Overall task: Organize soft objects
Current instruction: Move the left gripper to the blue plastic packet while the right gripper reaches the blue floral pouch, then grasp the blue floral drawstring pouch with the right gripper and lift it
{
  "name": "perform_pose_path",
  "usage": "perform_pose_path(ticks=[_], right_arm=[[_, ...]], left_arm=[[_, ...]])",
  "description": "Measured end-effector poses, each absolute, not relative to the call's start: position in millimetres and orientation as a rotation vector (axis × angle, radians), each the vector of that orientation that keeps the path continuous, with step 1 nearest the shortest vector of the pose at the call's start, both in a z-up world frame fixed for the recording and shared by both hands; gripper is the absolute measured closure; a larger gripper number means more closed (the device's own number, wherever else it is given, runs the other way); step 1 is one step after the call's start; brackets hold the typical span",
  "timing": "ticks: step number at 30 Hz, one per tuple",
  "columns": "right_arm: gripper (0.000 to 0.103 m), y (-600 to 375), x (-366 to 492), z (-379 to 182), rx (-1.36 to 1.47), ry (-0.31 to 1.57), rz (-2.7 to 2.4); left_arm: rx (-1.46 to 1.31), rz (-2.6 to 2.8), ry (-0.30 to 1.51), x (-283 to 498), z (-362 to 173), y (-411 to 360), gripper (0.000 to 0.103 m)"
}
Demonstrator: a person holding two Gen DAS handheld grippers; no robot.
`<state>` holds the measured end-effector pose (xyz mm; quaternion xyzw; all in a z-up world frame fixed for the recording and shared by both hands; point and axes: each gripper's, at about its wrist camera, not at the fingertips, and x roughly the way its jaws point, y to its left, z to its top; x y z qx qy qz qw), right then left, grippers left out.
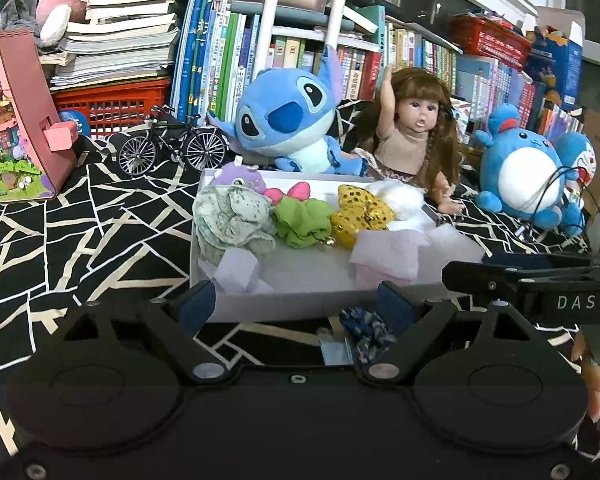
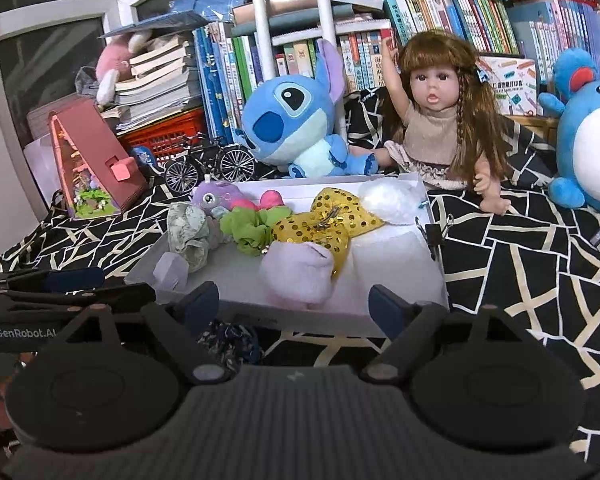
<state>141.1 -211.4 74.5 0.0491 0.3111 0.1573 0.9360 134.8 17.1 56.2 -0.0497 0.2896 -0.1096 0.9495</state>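
Both tongs, left (image 1: 296, 300) & right (image 2: 294, 304), stand apart, empty; dark floral scrunchie (image 1: 366, 330) lower centre outside white box (image 1: 300, 304): approach low, pinch centrally.

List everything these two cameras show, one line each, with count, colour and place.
box: one, white, centre of the patterned cloth
scrunchies: several, pale green, lime, gold sequin, in the box
dark floral scrunchie: one, navy, on the cloth before the box
Stitch plush: one, blue, behind the box
doll: one, brown hair, beside Stitch
round plush: one, blue and white, far right
toy bicycle: one, black, left of Stitch
books: many, shelved behind
left claw: open
right claw: open
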Motion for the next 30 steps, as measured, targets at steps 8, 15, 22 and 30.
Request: perform_pose_path(ticks=[8,15,22,30], right_arm=[[0.01,-215,125,73,0.074,0.622,0.331],[0.01,-218,116,65,0.077,0.648,0.341],[0.01,-220,116,57,0.114,0.676,0.348],[0.01,-216,116,53,0.132,0.692,0.357]], left_arm=[[-0.099,-0.232,0.614,118,49,20,0.015],[-0.07,-0.247,0.642,97,37,19,0.015],[-0.101,-0.292,0.692,80,22,11,0.022],[-0.115,-0.357,0.759,82,10,-7,0.059]])
